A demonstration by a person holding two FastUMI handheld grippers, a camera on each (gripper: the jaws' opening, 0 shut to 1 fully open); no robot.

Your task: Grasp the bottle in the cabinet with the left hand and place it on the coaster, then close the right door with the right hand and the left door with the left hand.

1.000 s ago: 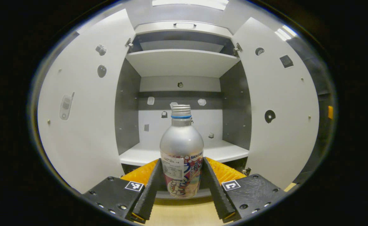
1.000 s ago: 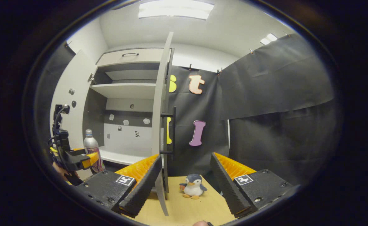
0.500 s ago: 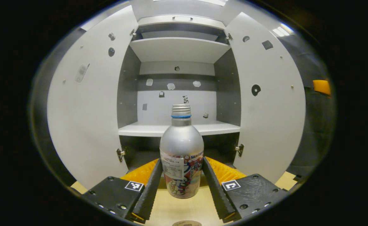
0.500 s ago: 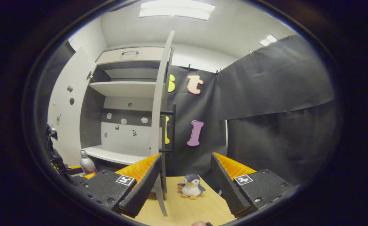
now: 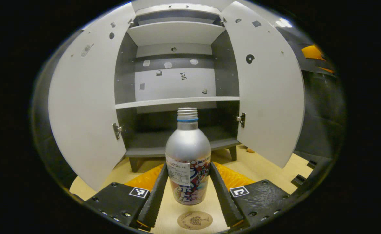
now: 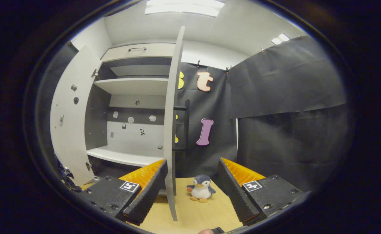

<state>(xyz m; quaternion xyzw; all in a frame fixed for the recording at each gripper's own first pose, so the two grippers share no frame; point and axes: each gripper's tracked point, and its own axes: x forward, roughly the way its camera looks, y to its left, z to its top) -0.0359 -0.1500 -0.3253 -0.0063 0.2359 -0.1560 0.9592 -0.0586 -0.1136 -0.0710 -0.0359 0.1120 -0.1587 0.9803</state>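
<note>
I have the left gripper [image 5: 188, 191] clamped on the silver drink bottle [image 5: 187, 159], upright, both fingers pressing its labelled lower body, above the wooden tabletop [image 5: 258, 165] with the round coaster [image 5: 194, 220] just below. Cabinet [image 5: 174, 84] doors stand open. My right gripper [image 6: 192, 188] is spread wide, holding nothing, by the right door [image 6: 172, 123] and toy penguin [image 6: 201, 188].

Materials/finish: metal bottle, matt cabinet, wood-look top.
Bottle [image 5: 188, 152] was brushed metal w/ satin sheen, ridged screw cap, glossy printed wrap plus a paper sticker. Cabinet [image 5: 174, 84] doors & shelves were smooth matt laminate, small shiny metal hinges. Table [image 5: 258, 167] looked like pale smooth wood. Coaster [image 5: 194, 220] looked matt, cork or card. Penguin toy [image 6: 201, 188] was soft plush.
</note>
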